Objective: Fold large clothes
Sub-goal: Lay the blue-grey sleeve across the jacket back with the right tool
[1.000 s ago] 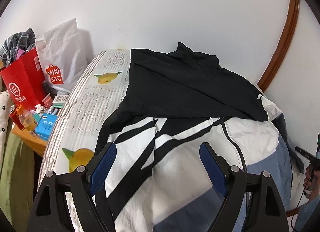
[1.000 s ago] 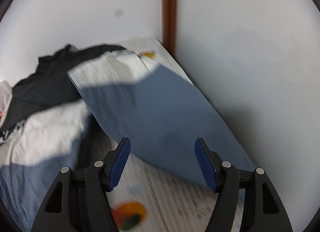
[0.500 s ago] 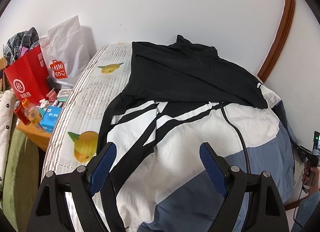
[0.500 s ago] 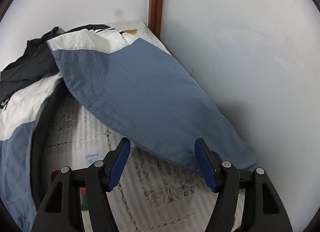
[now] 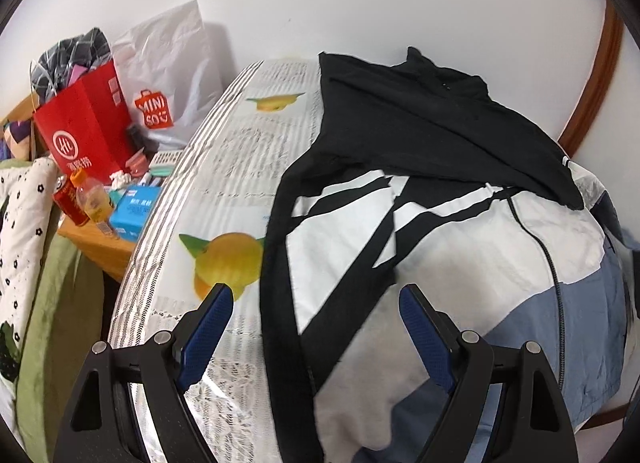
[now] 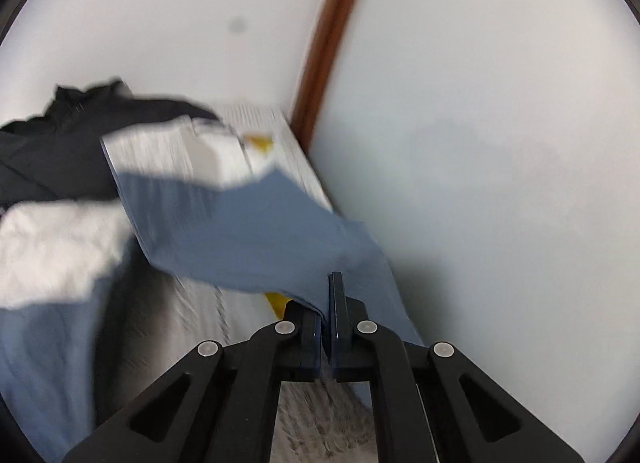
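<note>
The right gripper (image 6: 325,303) has just clamped its jaws together on the blue sleeve (image 6: 256,239) of the jacket (image 5: 460,263), the cloth pinched between the pads at lower centre of the right wrist view and drawn up off the bedspread (image 5: 240,167); the picture is smeared by motion. The gripper angles down toward the corner where a brown trim strip (image 6: 332,35) runs up the wall. The left gripper (image 5: 316,327) stands wide apart, grasping nothing, tilted steeply down over the jacket's black-striped white sleeve at lower centre. The jacket lies spread across the bed, a black garment (image 5: 420,111) overlapping its top, upper right.
</note>
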Demonstrator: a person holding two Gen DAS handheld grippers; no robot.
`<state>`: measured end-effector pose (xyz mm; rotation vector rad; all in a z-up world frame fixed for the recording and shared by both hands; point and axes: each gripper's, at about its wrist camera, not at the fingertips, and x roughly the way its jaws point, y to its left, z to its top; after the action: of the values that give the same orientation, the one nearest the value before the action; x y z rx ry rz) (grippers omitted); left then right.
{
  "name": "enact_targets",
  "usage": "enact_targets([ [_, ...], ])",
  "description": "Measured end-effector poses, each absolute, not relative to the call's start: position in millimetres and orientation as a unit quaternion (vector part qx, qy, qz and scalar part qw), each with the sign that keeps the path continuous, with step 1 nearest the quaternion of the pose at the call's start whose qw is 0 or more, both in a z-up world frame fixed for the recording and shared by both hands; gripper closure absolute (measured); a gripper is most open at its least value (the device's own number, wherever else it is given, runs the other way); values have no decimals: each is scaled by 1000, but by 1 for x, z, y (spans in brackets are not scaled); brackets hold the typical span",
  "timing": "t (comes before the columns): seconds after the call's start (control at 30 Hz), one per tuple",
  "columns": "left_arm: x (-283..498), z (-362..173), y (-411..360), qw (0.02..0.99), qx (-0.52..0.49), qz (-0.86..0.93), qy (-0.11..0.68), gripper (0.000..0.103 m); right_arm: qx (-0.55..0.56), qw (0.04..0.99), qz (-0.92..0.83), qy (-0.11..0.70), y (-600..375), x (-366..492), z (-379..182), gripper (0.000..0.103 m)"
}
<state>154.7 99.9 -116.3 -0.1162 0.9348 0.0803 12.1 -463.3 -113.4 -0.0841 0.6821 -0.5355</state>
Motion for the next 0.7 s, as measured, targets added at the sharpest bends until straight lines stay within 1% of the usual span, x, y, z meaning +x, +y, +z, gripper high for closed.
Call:
enact_targets([
  [0.13,155,-119,106,892,-54,34,448,19,-52,929,-233,284,-431,26,-70,100],
  [0.33,156,-125,117,893,-61,31,446,19,-45,953,-167,249,-377,72,-36,100],
  [0.47,157,-128,128,892,-85,26,444,19,-44,963,-119,237,-336,106,-28,100],
  [0.7,162,-131,138,890,-111,9,442,19,-65,968,-21,241,-249,156,-30,100],
])
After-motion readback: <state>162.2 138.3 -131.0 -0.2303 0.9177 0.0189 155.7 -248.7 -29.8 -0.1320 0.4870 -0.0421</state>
